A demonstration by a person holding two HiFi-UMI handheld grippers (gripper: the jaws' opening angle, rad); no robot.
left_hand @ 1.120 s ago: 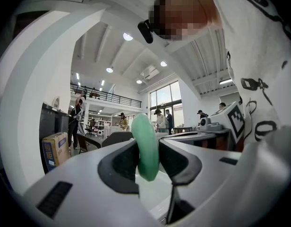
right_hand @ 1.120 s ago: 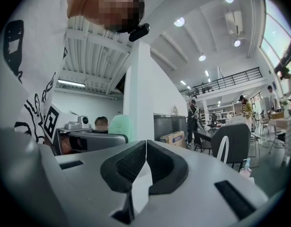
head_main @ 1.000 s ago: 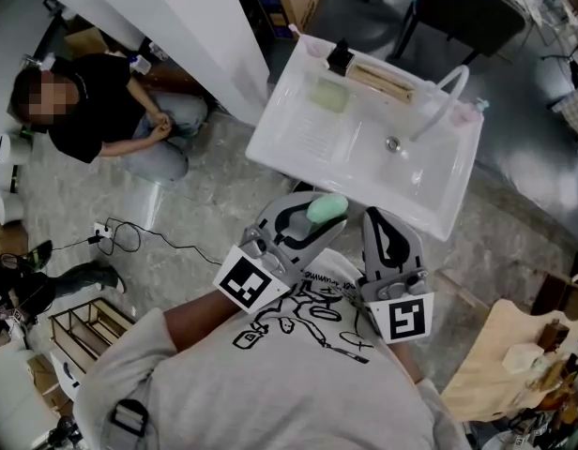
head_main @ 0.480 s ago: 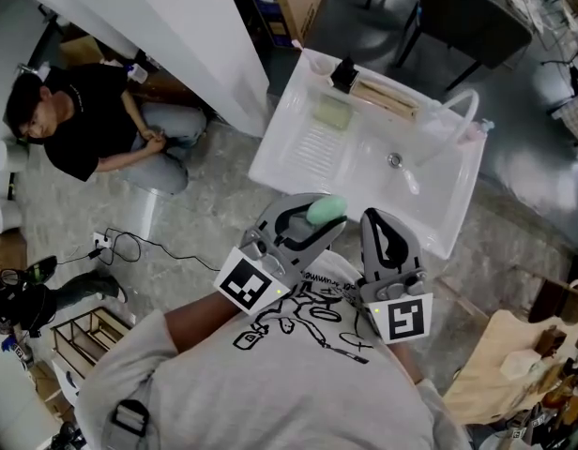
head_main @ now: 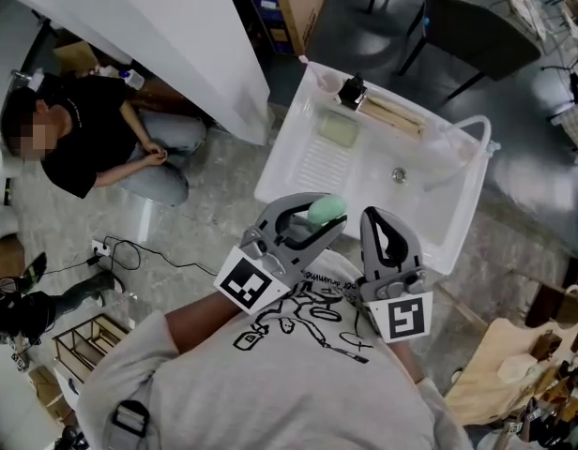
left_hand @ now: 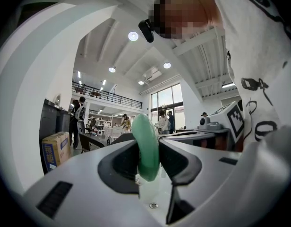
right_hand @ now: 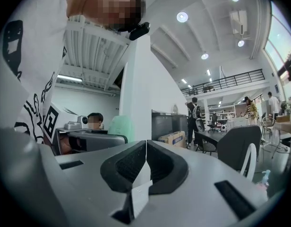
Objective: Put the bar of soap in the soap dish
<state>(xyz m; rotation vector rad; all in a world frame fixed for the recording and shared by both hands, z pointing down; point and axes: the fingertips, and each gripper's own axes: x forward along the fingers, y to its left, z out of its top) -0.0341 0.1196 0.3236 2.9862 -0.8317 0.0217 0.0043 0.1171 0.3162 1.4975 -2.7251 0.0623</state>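
My left gripper is shut on a pale green bar of soap, held close to my chest; the left gripper view shows the soap standing on edge between the jaws. My right gripper is beside it, shut with nothing in it; the soap shows off to its left there. Ahead stands a white sink unit. A pale green soap dish lies on its ribbed left part.
A curved white tap and drain are in the basin, and a wooden brush and small black object lie along its back edge. A seated person is at left by a white column. A dark chair stands behind the sink.
Both grippers hold the same pose. The head view has shifted, so the sink now sits slightly further right and lower in the picture.
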